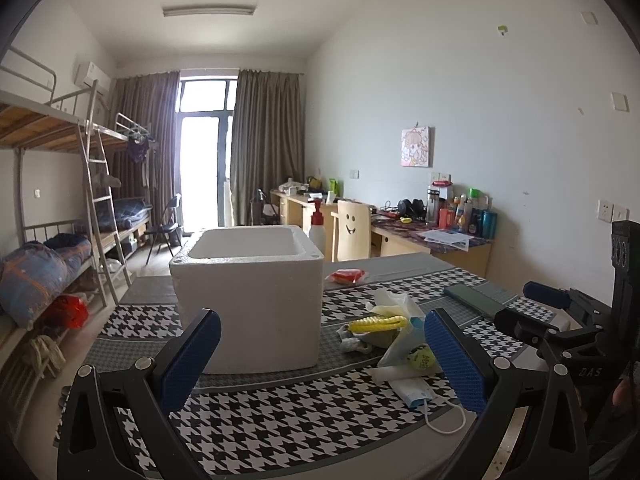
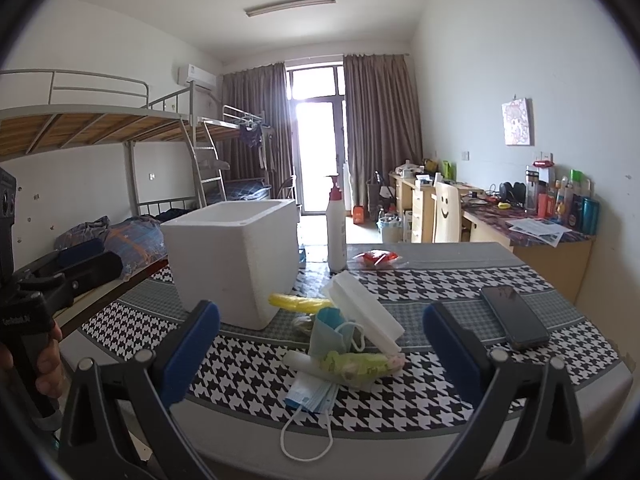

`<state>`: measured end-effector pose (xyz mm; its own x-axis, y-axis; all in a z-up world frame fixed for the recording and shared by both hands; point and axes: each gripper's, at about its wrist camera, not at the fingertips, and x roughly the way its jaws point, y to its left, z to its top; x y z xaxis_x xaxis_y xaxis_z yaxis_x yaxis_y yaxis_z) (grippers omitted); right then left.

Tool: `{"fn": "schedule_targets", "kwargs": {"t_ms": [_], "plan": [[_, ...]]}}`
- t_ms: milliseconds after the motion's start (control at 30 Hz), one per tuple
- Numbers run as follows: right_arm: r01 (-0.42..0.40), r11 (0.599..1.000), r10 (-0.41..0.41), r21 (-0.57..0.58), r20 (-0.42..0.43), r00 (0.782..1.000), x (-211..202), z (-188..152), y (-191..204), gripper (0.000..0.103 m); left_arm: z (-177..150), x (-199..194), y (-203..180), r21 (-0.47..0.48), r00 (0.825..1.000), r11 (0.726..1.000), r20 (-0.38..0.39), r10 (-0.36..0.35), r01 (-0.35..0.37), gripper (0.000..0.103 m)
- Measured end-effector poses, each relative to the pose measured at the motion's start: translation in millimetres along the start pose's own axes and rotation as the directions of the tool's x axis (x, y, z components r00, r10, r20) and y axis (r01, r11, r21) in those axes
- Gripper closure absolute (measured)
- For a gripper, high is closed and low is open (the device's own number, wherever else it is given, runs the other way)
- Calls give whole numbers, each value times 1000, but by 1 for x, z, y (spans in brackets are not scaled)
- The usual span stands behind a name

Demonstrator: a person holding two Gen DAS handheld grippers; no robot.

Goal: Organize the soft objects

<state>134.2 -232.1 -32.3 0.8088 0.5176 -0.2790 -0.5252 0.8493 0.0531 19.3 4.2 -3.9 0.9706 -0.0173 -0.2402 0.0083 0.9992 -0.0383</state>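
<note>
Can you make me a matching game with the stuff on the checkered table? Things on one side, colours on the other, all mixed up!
Things:
1. foam box
2. phone
3. face mask
4. pump bottle's top

Colours:
A. red
B. light blue
C. white
D. black

Right pairs: 1-C, 2-D, 3-B, 4-A

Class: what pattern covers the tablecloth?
Black-and-white houndstooth with grey bands on the tablecloth; clearest in the right wrist view.
</note>
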Motion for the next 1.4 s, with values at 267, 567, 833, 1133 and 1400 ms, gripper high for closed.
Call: {"fn": "schedule_targets", "kwargs": {"t_ms": [267,567,833,1133,1400], "plan": [[8,1000,-8,3,-4,1000,2,-1,-3,0,0,3,-1,6,1000,1000,-10,-14,14,1],[20,1000,-20,11,-27,999,12,-1,-9,0,-1,21,-7,20,998,999,-53,-40,41,1],[33,999,-31,22,-55,998,23,-1,-21,0,-3,39,-16,40,992,996,-96,-76,80,1],[65,997,-62,30,-81,995,35,-2,-29,1,-4,59,-22,82,987,991,-135,-90,101,1],[94,995,-90,32,-116,989,47,-3,-40,1,-5,82,-34,202,983,974,-170,-64,98,1]]}}
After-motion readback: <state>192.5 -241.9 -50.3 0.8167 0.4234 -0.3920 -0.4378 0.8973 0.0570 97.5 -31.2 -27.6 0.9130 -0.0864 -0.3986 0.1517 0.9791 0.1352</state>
